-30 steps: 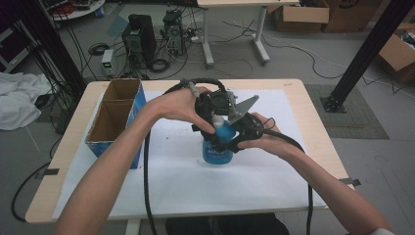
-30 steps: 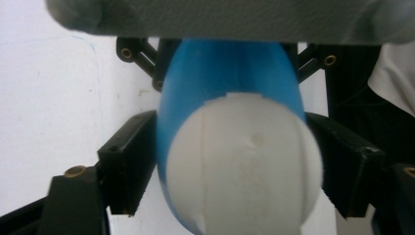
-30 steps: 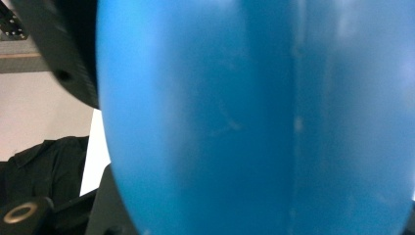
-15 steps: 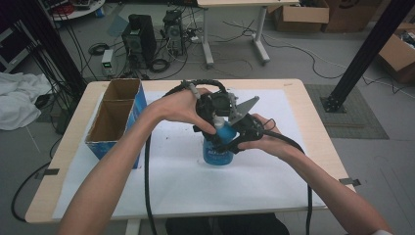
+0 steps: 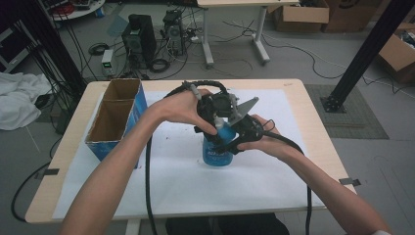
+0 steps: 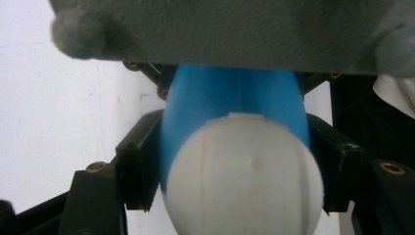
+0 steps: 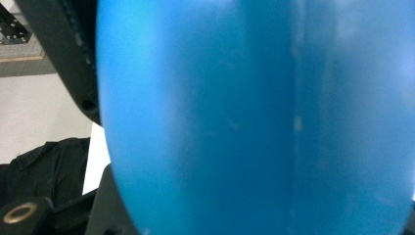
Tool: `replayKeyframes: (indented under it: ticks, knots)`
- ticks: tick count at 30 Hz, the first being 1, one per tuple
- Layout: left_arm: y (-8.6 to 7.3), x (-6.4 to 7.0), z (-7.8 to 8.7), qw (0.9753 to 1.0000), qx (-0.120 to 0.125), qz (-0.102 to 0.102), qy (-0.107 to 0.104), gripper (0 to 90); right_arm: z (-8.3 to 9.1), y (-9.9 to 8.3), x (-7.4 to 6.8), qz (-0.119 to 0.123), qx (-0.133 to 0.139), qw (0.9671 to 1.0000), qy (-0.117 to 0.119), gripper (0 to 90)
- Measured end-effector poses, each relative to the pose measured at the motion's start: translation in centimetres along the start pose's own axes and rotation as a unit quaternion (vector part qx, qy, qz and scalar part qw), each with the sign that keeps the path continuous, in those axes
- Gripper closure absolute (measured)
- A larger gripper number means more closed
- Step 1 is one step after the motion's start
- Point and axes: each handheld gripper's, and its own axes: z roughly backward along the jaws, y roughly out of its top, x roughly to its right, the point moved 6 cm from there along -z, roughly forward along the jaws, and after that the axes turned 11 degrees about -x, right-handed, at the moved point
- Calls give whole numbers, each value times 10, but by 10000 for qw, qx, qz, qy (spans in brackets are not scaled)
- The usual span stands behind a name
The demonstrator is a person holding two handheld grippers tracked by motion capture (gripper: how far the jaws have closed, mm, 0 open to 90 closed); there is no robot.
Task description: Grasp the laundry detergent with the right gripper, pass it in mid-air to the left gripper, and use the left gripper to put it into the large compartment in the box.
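Bottle [image 5: 218, 149]: blue, upright on the white sheet [image 5: 195, 186] at mid-table, between both grippers.
Left gripper [image 6: 235, 161]: jaws closed against the bottle's neck, just under the white cap [image 6: 242, 176].
Right gripper [image 5: 240, 134]: pressed to the bottle's side; right gripper view is blue at close range, jaw spread cannot be told.
Box [image 5: 115, 117]: open cardboard, far left, well apart.
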Motion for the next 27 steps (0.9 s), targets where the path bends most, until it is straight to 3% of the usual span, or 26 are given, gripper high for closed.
replayKeyframes:
  ticks: [6,17,18,20,21,27]
  knots:
    - [0,0,0,10000,-14,8,-2,352,-1,0,0,-69,15,10000,19,450]
    - [0,1,0,10000,-14,10,21,373,-1,-1,0,36,5,10000,11,450]
    - [0,1,0,10000,-14,10,21,373,-1,0,-1,-44,26,10000,34,450]
    - [0,1,0,10000,-14,26,15,374,-1,-1,1,62,-6,10000,-3,450]
    - [0,1,0,10000,-24,23,13,374,-1,0,-1,-42,25,10000,22,451]
    - [0,1,-1,10000,-84,31,4,379,-3,-1,-1,-15,38,10000,46,449]
